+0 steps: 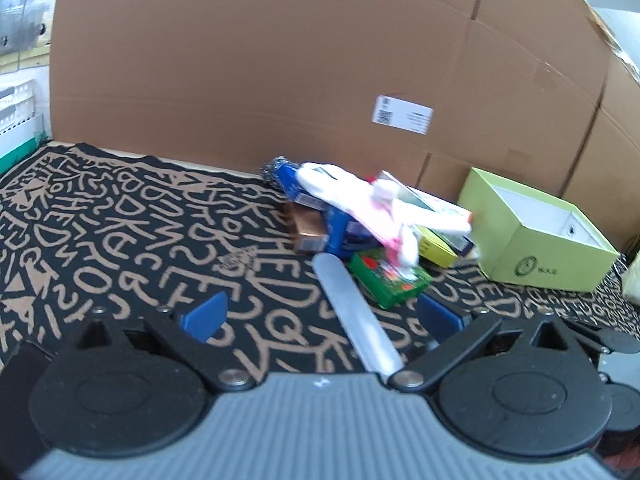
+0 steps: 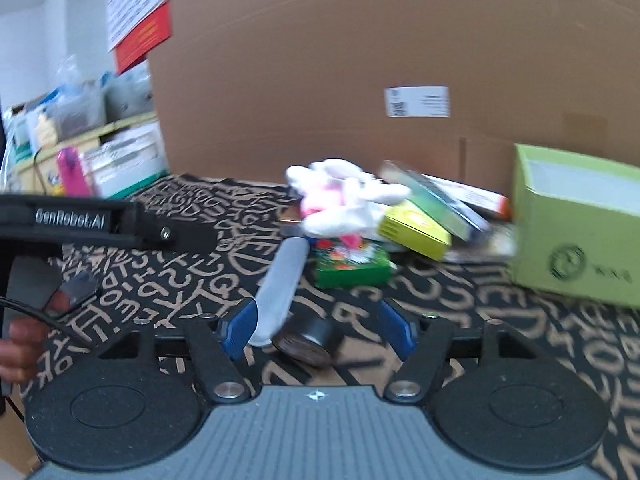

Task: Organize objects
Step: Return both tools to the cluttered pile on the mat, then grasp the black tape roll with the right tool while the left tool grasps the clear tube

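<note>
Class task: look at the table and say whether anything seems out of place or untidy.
Yes. Small boxes lie heaped at odd angles with a plush toy sprawled over them, while the green open box beside them looks empty.

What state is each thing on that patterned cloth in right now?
Left gripper: open, over the translucent tube.
Right gripper: open, a dark round object between its fingers, untouched.
Green box: lidless, upright, looks empty.
Translucent tube: lying flat.
Plush rabbit: sprawled atop the pile.
Green packet: flat on the cloth, beside the tube's far end.
</note>
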